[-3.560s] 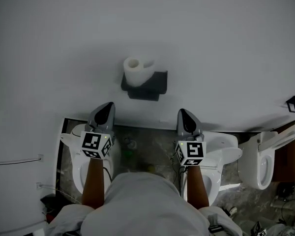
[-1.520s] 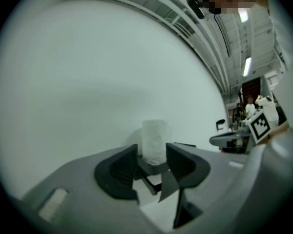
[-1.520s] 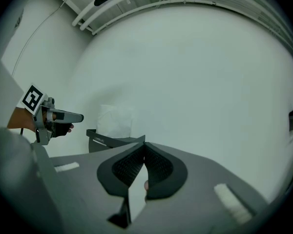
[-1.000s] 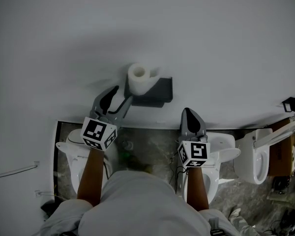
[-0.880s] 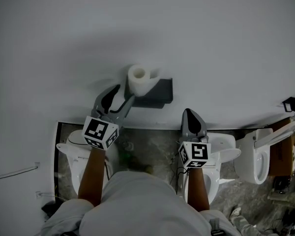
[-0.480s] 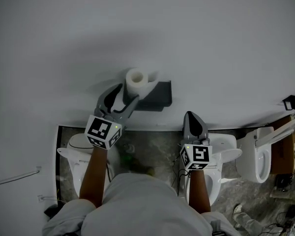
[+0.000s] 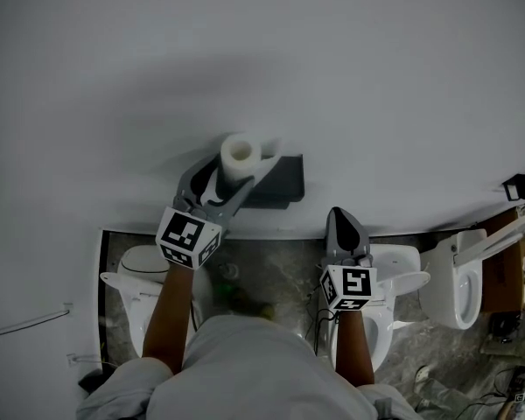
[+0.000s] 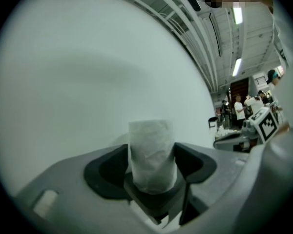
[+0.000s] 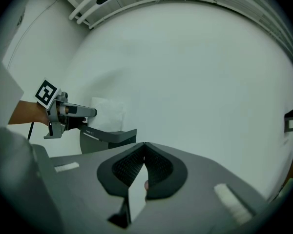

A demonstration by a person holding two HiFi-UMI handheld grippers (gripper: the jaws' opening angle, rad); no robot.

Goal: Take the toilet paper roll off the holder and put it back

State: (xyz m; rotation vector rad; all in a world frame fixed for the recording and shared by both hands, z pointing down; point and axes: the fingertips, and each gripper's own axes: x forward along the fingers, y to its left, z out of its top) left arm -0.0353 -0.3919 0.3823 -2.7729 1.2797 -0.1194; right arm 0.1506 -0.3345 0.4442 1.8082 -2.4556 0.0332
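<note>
A white toilet paper roll [image 7: 241,151] stands upright on a dark grey holder [image 7: 278,178] fixed to the white wall. My left gripper [image 7: 230,170] reaches level to it, and its jaws have just been opening. They now stand on either side of the roll [image 8: 151,152], very close to its sides, with no squeeze visible. The left gripper [image 8: 151,164] shows the holder [image 8: 158,201] just beneath the roll. My right gripper [image 7: 344,227] hangs back to the right, shut and empty. From the right gripper [image 9: 142,149], the roll [image 9: 110,112], holder [image 9: 112,136] and left gripper [image 9: 83,112] lie to its left.
White toilets [image 7: 149,269] [image 7: 398,269] [image 7: 459,287] stand on the stone floor along the foot of the wall. A small black fitting [image 7: 523,185] sticks out of the wall at far right. The wall [image 7: 376,77] around the holder is bare.
My left gripper has moved forward and right to the roll, its jaws spreading wider until they flank it. The right gripper has stayed in place.
</note>
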